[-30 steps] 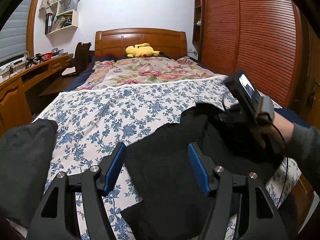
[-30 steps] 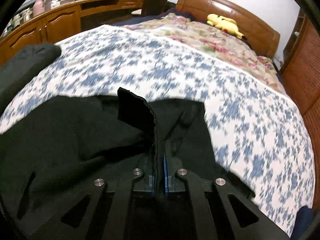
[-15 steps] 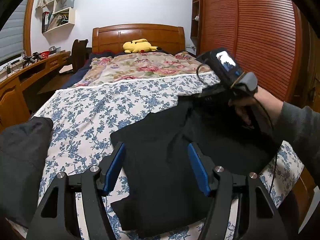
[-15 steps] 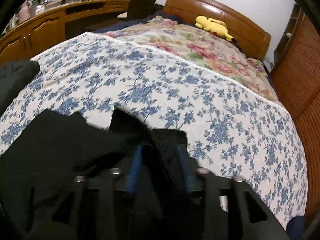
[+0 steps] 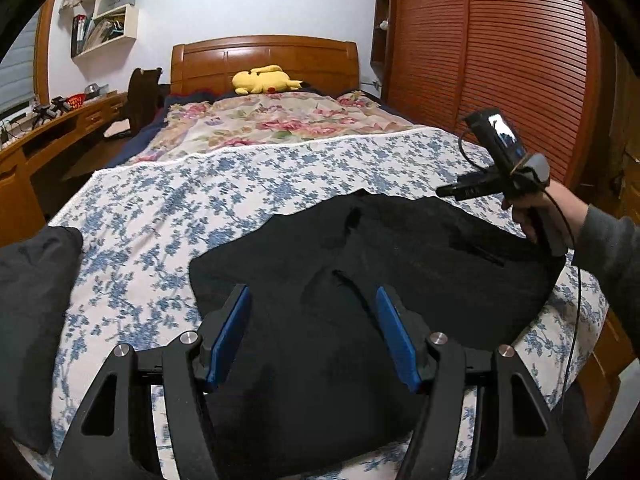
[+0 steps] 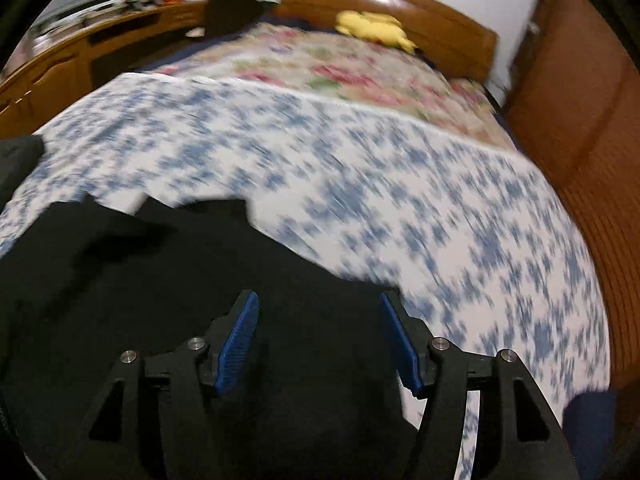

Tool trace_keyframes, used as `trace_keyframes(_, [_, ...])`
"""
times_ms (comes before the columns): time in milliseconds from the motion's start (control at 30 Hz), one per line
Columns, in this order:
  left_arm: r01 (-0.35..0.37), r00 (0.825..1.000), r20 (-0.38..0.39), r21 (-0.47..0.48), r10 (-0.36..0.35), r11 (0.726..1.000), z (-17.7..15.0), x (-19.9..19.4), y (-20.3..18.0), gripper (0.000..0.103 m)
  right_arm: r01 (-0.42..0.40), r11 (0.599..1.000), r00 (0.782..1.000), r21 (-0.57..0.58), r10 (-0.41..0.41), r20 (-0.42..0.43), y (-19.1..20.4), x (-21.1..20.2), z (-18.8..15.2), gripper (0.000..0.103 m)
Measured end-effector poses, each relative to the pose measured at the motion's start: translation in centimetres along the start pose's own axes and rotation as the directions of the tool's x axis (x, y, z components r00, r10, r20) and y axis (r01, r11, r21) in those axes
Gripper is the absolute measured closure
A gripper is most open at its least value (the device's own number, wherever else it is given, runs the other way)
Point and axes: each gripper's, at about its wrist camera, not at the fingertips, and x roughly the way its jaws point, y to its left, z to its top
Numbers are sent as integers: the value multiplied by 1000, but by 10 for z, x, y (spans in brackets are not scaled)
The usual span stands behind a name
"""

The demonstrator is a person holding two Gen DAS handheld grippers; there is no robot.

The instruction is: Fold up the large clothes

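Since 1 s ago the right gripper (image 6: 318, 340) has let go of the black garment (image 6: 160, 280): it was pinching a raised fold then, its jaws have just been opening, and now nothing sits between the blue pads (image 6: 236, 344).

Left wrist view: left gripper (image 5: 312, 336) is spread wide, as before, w/ both pads (image 5: 228, 336) apart and empty. It hovers over the near part of the black garment (image 5: 360, 280), cloth showing between and below the fingers but not pinched. Garment lies flatter than 1 s ago, spread across the near end of the bed (image 5: 200, 200) on the blue-flowered sheet, reaching toward the right edge. A hand (image 5: 536, 208) in a grey sleeve holds the right gripper (image 5: 452, 192) at far right, above the garment's far right edge, clear of the cloth. A second dark pile (image 5: 36, 280) sits at the left edge of the bed. Yellow plush toy (image 5: 264, 80) lies by the headboard.

Right wrist view: blurred by motion. Gripper spread, over the garment's right part; cloth fills the lower left, its right edge just beside the right finger. Sheet beyond is bare. Desk (image 6: 60, 68) runs along the left wall.
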Motion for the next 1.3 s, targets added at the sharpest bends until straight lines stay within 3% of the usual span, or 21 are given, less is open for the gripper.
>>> trace_keyframes(200, [14,1000,-24,15,-14,1000,-2,11,-17,38,-26,982,992,187,48,-114,-47,41,-22,39])
trace_keyframes(300, [19,999,-34,30,-18,999,-4,15,-24,38,-101,958,981,270,141,-131,-60,60,-25,40])
trace_keyframes(400, [17,999,-42,46,-15,999,-5,18,-29,38,-188,939,970,288,223,-95,-65,62,-28,75])
trace_keyframes(433, [23,999,-43,48,-21,999,-4,19,-31,38,-196,942,970,271,227,-86,-65,61,-27,93])
trace_keyframes(533, [31,999,-47,56,-28,998,-4,20,-36,38,-198,957,976,214,212,-42,-62,50,-27,99])
trace_keyframes(633, [30,998,-48,64,-27,998,-5,20,-38,38,-132,969,991,210,128,35,-72,35,-29,100])
trace_keyframes(767, [24,998,-51,52,-22,998,-5,20,-34,38,38,968,999,250,-44,18,-81,30,-35,100])
trace_keyframes(933, [21,999,-50,41,-19,999,-5,20,-30,38,81,978,997,191,-81,-8,-77,31,-36,98])
trace_keyframes(1000, [22,999,-50,41,-20,999,-6,19,-30,38,81,979,997,185,-82,-6,-72,19,-37,89])
trace_keyframes(1133, [26,999,-47,44,-24,999,-5,18,-31,38,52,988,998,145,-57,35,-59,-13,-40,54])
trace_keyframes(1300, [30,999,-43,48,-28,998,-4,17,-34,38,-43,995,998,95,38,58,-36,-49,-68,50])
